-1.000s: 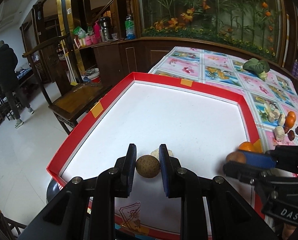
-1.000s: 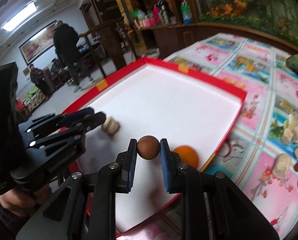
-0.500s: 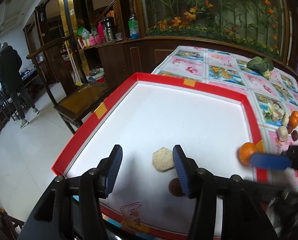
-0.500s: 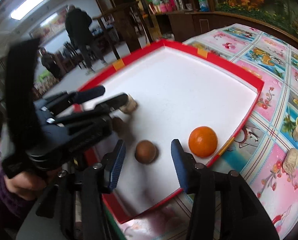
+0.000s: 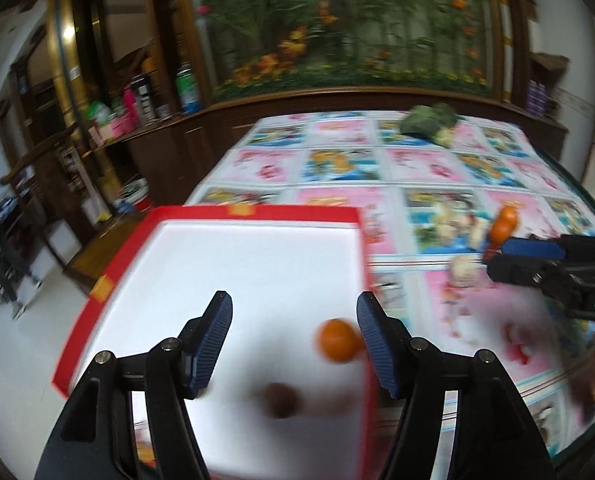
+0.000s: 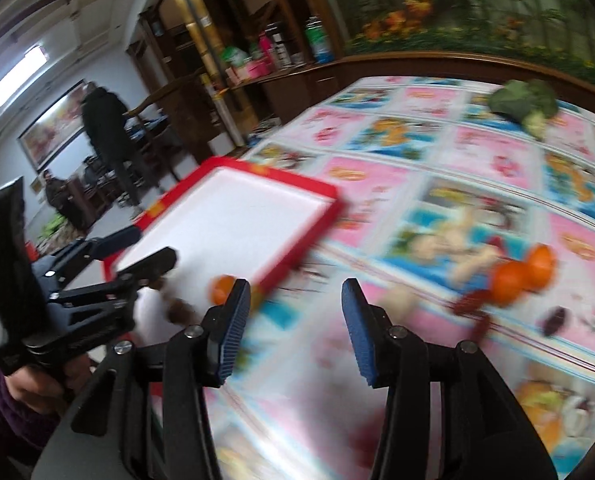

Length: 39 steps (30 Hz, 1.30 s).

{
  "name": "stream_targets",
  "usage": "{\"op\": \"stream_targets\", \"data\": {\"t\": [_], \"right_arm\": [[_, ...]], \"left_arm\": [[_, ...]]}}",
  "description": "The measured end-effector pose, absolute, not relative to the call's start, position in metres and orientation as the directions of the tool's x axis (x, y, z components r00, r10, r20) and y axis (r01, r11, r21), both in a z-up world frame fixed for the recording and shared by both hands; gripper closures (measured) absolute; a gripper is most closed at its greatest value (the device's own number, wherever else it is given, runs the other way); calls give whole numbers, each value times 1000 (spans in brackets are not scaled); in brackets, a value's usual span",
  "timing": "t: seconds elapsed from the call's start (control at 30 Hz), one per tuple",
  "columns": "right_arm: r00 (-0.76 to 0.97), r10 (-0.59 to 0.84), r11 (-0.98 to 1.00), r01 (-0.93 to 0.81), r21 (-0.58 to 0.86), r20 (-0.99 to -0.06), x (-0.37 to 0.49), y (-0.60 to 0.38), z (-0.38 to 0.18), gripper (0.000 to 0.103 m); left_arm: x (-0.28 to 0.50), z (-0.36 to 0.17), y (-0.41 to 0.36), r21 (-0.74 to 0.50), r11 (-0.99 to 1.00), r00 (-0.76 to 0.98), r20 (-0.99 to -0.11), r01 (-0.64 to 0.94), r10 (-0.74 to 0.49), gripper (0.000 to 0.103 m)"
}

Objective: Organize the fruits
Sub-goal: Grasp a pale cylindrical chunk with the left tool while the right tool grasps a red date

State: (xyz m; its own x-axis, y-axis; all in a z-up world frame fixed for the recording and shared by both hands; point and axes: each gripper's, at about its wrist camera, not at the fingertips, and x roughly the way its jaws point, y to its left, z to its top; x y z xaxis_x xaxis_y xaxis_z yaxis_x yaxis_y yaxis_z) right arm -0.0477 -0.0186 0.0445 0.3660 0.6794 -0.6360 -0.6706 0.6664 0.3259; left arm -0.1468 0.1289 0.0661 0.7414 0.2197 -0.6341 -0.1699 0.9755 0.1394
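Both tongs are gaping empty; the right tongs [image 6: 295, 326] are pointing toward the pair of round orange tangerines [image 6: 523, 274] lying on the floral tabletop [image 6: 437, 168] at two o'clock, nearer them than the left tongs [image 5: 293, 336] over the red-rimmed white tray [image 5: 257, 256].

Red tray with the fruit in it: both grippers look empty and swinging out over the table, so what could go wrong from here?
1. The orange sits close against the near right rim of the red tray; the open left gripper passing over it might knock it out.
2. The right gripper, open, heads toward the two oranges packed among small dark fruits; a grab could scatter them.
3. Heavy motion blur makes aiming unreliable.
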Motion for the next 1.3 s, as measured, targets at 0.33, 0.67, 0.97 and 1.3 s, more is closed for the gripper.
{"op": "stream_targets", "data": {"t": [0.33,0.67,0.97,1.3], "right_arm": [[449,536,801,-537,263,-715,-11,-97,28,54],[450,451,840,-506,196,-771,-4,-79,7,65],[484,398,857,-498,129,-779,-6,-70,4,78],[500,470,865,-427,265,-728,2,-99,24,78]], "left_arm": [[-113,53,70,154,988,724,-679,-19,119,33],[-84,38,55,153,988,679,-729,39,86,33],[-73,30,43,122,989,641,-767,81,42,33],[-49,14,38,88,993,599,-801,77,24,46]]}}
